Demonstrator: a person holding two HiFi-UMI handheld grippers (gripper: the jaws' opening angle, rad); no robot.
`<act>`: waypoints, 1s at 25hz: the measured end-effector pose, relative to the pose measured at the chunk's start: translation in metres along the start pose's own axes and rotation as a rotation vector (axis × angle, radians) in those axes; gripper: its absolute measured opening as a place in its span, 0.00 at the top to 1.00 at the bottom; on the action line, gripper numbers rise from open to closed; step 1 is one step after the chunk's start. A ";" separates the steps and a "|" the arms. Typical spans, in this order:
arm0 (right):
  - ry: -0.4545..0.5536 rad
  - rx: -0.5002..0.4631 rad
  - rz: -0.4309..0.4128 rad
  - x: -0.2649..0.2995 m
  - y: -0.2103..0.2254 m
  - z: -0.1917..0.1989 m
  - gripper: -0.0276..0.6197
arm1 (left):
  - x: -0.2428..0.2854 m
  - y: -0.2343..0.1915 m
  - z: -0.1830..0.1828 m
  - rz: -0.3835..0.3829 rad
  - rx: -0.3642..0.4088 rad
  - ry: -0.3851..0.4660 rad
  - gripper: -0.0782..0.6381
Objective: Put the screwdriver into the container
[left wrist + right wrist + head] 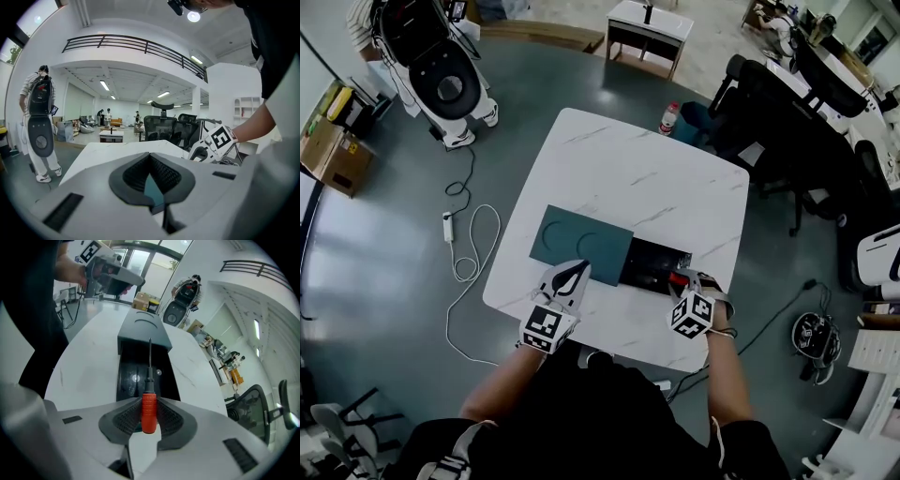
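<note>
My right gripper is shut on the red handle of the screwdriver. Its thin metal shaft points forward over the open black container. In the head view the right gripper sits at the container's near right corner, and the red handle shows at the jaws. A teal lid lies flat to the left of the container, touching it. My left gripper rests over the lid's near edge. Its fingertips meet, and teal shows through the gap behind them in the left gripper view.
The white marble table carries only the lid and container. Black office chairs crowd its far right side. On the floor lie a bottle and a white cable. A white machine stands at far left.
</note>
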State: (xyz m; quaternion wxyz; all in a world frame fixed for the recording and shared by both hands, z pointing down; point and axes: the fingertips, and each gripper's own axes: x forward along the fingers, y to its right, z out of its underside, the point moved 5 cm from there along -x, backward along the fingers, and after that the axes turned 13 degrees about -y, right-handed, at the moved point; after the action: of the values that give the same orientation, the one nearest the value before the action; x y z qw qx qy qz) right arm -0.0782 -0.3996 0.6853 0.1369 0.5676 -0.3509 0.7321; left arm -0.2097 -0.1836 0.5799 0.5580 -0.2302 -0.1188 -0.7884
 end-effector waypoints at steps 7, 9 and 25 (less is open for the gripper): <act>-0.148 -0.096 -0.090 0.026 0.001 -0.005 0.79 | -0.003 -0.007 0.003 0.017 -0.010 0.005 0.89; -0.160 -0.106 -0.100 0.029 0.001 -0.009 0.79 | -0.004 -0.009 0.005 0.018 -0.012 0.002 0.89; -0.171 -0.058 -0.082 0.025 0.005 -0.019 0.69 | -0.002 -0.006 -0.006 0.035 -0.021 0.023 0.89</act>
State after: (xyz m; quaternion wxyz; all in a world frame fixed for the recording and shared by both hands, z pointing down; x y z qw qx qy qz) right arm -0.1030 -0.3958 0.7044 0.1529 0.6377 -0.3587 0.6643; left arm -0.2161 -0.1827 0.5738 0.5706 -0.2290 -0.1003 -0.7823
